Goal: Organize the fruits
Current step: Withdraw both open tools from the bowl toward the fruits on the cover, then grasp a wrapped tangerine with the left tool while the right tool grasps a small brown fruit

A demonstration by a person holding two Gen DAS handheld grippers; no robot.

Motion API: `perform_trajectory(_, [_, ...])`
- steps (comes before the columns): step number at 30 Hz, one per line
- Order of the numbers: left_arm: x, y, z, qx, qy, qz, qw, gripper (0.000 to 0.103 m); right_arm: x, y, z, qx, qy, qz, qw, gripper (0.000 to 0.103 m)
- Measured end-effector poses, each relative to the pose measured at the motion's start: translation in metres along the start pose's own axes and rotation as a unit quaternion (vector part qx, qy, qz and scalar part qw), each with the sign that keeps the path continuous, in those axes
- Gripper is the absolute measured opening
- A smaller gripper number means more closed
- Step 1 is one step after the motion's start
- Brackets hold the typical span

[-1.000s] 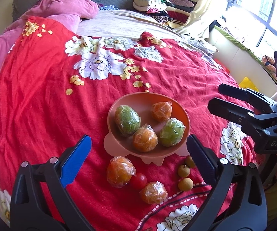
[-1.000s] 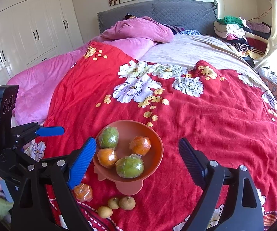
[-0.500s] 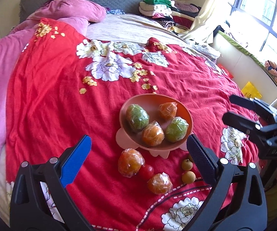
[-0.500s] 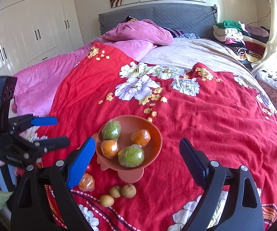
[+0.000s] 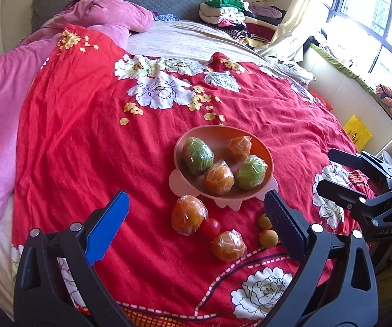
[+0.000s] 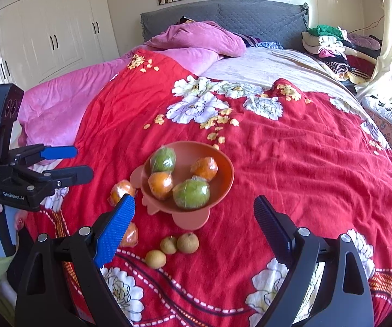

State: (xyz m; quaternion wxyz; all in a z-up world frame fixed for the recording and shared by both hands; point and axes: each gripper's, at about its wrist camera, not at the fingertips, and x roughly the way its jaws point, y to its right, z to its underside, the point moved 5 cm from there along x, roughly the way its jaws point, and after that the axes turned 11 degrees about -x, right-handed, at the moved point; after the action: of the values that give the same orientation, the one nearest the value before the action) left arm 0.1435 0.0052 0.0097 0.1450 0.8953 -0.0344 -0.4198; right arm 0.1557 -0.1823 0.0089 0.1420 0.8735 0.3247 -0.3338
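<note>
A terracotta bowl [image 5: 266,150] [image 6: 227,163] sits on the red floral bedspread [image 5: 86,136] and holds two wrapped green fruits and two wrapped oranges. In front of it lie two wrapped oranges [image 5: 188,214] [image 5: 228,245], a cherry tomato [image 5: 211,227] and small brown longans [image 6: 187,242] [image 5: 268,238]. My left gripper [image 5: 196,218] is open and empty, held above the loose fruit. My right gripper [image 6: 196,218] is open and empty, over the bowl's near edge. Each gripper shows in the other's view [image 5: 332,174] [image 6: 71,163].
Pink quilt and pillow [image 6: 196,38] lie at the head of the bed by a grey headboard. Folded clothes [image 6: 329,41] pile at the far right. White wardrobes [image 6: 51,32] stand on the left; a window [image 5: 373,8] is on the right.
Both grippers have pulled back and away from the bowl, so the bowl and loose fruit look smaller and more bedspread shows. The fruit has not moved. Both grippers stay open.
</note>
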Motion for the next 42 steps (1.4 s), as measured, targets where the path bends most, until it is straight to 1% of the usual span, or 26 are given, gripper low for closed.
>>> perform_trajectory(12, [0.000, 0.000, 0.017, 0.000, -0.009, -0.004, 0.9999, 0.093, 0.001, -0.014, 0.023, 0.002, -0.017, -0.004, 1.000, 0.088])
perform_trajectory(22, [-0.002, 0.005, 0.027, 0.004, -0.019, 0.002, 0.9998, 0.093, 0.002, -0.024, 0.039, 0.002, -0.027, -0.010, 1.000, 0.088])
perform_trajectory(32, [0.005, 0.008, 0.045, 0.007, -0.046, 0.005, 0.9989, 0.093, 0.008, -0.035, 0.051, -0.005, -0.039, -0.015, 0.999, 0.088])
perform_trajectory(38, [0.008, 0.010, 0.055, 0.009, -0.058, 0.009, 0.9982, 0.093, 0.014, -0.040, 0.058, -0.008, -0.048, -0.018, 0.999, 0.087])
perform_trajectory(42, [0.011, 0.010, 0.059, 0.007, -0.064, 0.009, 0.9979, 0.093, 0.018, -0.044, 0.062, -0.011, -0.055, -0.022, 0.998, 0.081])
